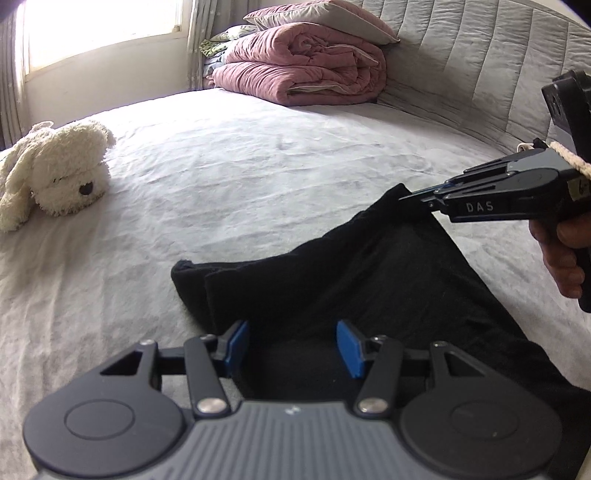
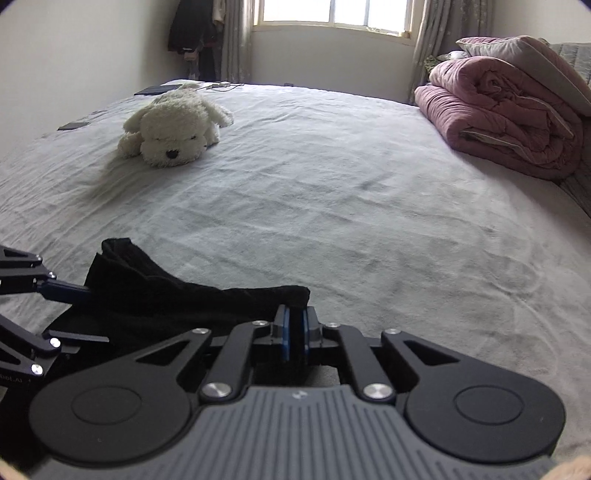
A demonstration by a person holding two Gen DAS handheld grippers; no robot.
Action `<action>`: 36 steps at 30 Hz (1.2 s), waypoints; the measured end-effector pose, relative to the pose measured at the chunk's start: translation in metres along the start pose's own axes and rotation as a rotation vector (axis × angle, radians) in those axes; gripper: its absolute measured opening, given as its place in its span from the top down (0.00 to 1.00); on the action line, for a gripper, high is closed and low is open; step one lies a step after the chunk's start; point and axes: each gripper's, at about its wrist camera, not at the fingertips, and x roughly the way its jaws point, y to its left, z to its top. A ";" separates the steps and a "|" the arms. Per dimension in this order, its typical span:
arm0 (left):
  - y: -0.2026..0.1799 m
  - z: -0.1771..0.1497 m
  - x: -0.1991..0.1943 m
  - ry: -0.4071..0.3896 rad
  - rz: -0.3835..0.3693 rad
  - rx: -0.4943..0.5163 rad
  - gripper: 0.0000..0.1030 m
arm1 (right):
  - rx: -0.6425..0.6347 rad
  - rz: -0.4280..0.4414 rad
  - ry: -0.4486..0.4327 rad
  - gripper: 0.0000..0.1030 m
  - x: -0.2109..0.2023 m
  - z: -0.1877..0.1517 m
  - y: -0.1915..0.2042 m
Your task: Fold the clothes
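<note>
The black garment (image 1: 369, 280) lies on the bed (image 1: 258, 177), on its near part, partly folded, with one corner lifted up. The right gripper (image 2: 295, 328) holds this corner: its jaws are closed tight on the cloth, and a thin edge of black fabric shows between the blue pads (image 2: 283, 332). In the left wrist view the same gripper comes in from the right side, and a hand (image 1: 561, 254) grips its handle. The left gripper (image 1: 291, 347) is over the near part of the garment. Its jaws stand apart, with black cloth under and between the pads; I cannot tell if the pads touch the cloth. In the right wrist view its arms show at the left edge, beside the garment's other raised corner. Further away on the bed, a white plush dog (image 2: 173, 129) lies on its belly, well apart from the garment. At the head of the bed a folded pink quilt (image 1: 299, 70) is stacked with a pillow (image 1: 321, 18) on top of it. It rests against the grey padded headboard (image 1: 480, 62). Behind the bed there is a bright window (image 2: 332, 14) with curtains (image 2: 424, 40) beside it.
</note>
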 end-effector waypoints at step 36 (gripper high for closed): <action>-0.022 0.000 -0.028 -0.035 -0.048 0.018 0.47 | -0.269 0.259 0.174 0.78 -0.034 -0.035 0.063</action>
